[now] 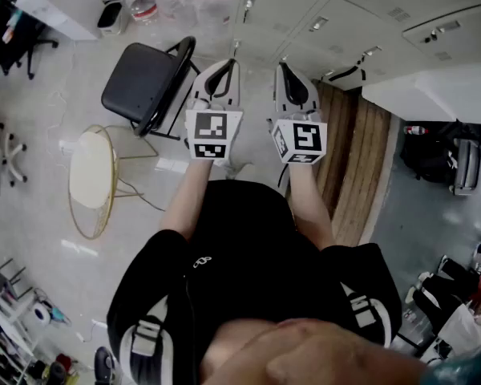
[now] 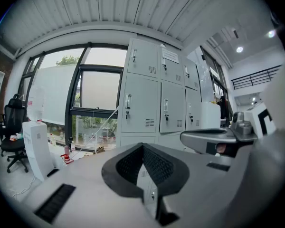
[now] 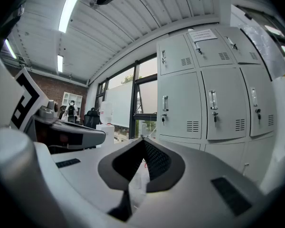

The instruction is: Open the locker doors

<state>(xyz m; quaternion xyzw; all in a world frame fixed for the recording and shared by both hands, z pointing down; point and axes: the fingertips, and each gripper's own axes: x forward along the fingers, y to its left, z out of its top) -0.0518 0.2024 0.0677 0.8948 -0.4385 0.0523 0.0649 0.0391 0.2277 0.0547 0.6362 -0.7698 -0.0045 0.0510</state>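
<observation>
Up at the top right of the head view, the lockers stand with doors closed. Near the middle, the left tool and the right tool are both pinched tight, holding nothing.

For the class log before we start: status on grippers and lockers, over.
Left gripper shut, empty; right gripper shut, empty. Locker doors all closed, none touched. Black chair off left, path looks clear.
</observation>
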